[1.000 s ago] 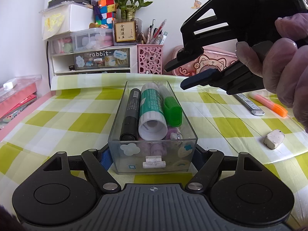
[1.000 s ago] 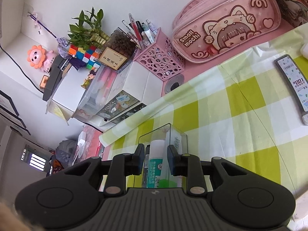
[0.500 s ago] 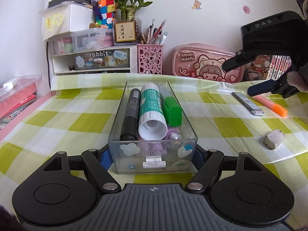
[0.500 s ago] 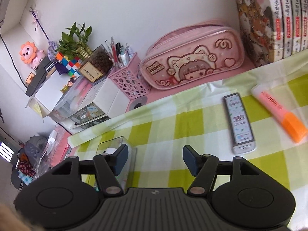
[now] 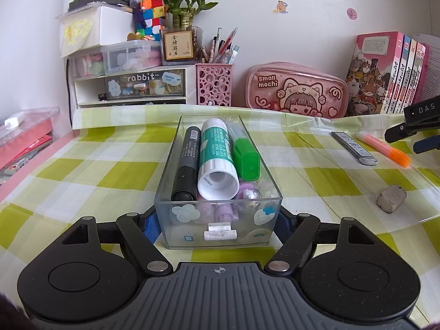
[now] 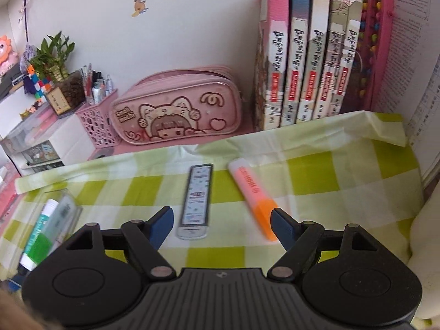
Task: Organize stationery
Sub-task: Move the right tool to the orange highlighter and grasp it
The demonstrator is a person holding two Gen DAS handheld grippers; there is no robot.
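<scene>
A desk covered by a green-and-white checked plastic cloth (image 5: 82, 165) fills both views, its back edge folded up against a pink desktop strip and a white wall (image 5: 275, 41) dotted with small cartoon stickers.

In the lower centre of the left wrist view, the left gripper (image 5: 218, 224) is clamped on the near end of a clear rectangular plastic organiser box (image 5: 217, 231), its blue pads pressed to the two side walls. Inside the box lie a black marker (image 5: 188, 159), a white-and-green glue stick (image 5: 216, 156), a green-capped highlighter (image 5: 246, 159) and small purple items at the near end.

At the right edge of that view, the right gripper (image 6: 222, 222) hangs above the cloth; its jaws have just been opening and stand apart with nothing pressed between them. In the right wrist view, a flat white-and-grey pen-like case (image 6: 196, 200) lies between the fingers' line and an orange-capped pink highlighter (image 6: 254, 195) lies just by the right fingertip. A grey worn eraser (image 5: 390, 198) sits on the cloth at the right of the left wrist view.

Along the wall stand white drawer units with clear boxes (image 5: 129, 82), a colourful puzzle cube (image 5: 151, 18), a potted bamboo plant (image 5: 184, 8), a pink perforated pen holder (image 5: 214, 84), a pink cartoon pencil case (image 5: 297, 90) and a row of upright books (image 6: 310, 55).
</scene>
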